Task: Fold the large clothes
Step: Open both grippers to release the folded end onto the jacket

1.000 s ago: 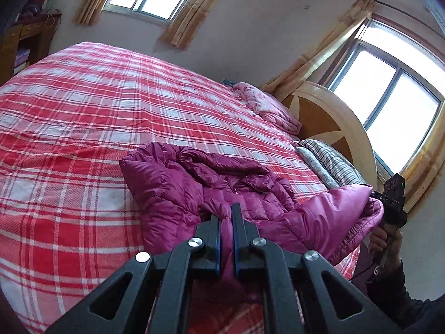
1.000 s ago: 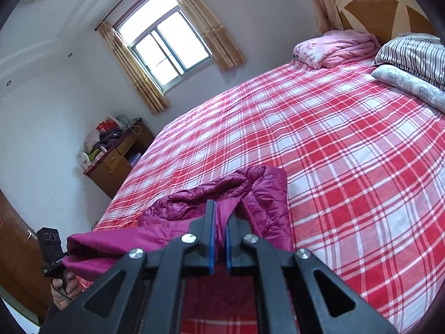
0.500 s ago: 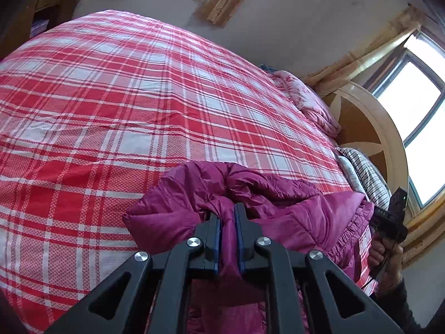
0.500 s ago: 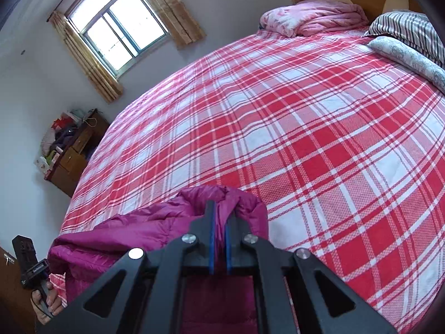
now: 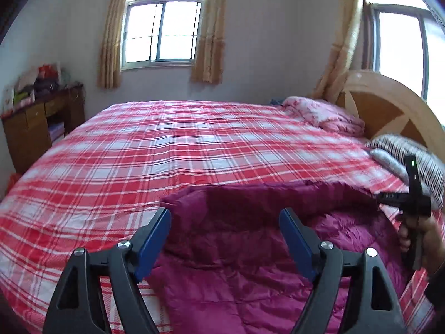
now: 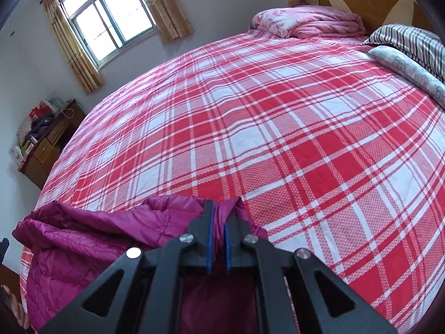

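A magenta puffer jacket point(image 5: 264, 250) lies on the near edge of the bed with the red plaid cover point(image 5: 180, 150). My left gripper point(image 5: 225, 211) is open and empty, its blue pads spread wide just above the jacket's folded far edge. My right gripper point(image 6: 221, 204) is shut on the jacket's far right corner point(image 6: 225, 208), low on the cover. The jacket point(image 6: 97, 239) stretches left from it. The right gripper's body and the hand that holds it show at the right of the left wrist view point(image 5: 411, 203).
A pink folded quilt point(image 5: 322, 114) and striped and grey pillows point(image 5: 408, 158) lie by the wooden headboard point(image 5: 389, 111). A wooden dresser point(image 5: 36, 128) with clutter stands left of the bed. Two curtained windows point(image 5: 164, 30) are in the walls.
My left gripper has let go of the jacket and opened wide. The jacket has come down from a held-up bunch and now lies flatter on the bed. My right gripper keeps its hold.
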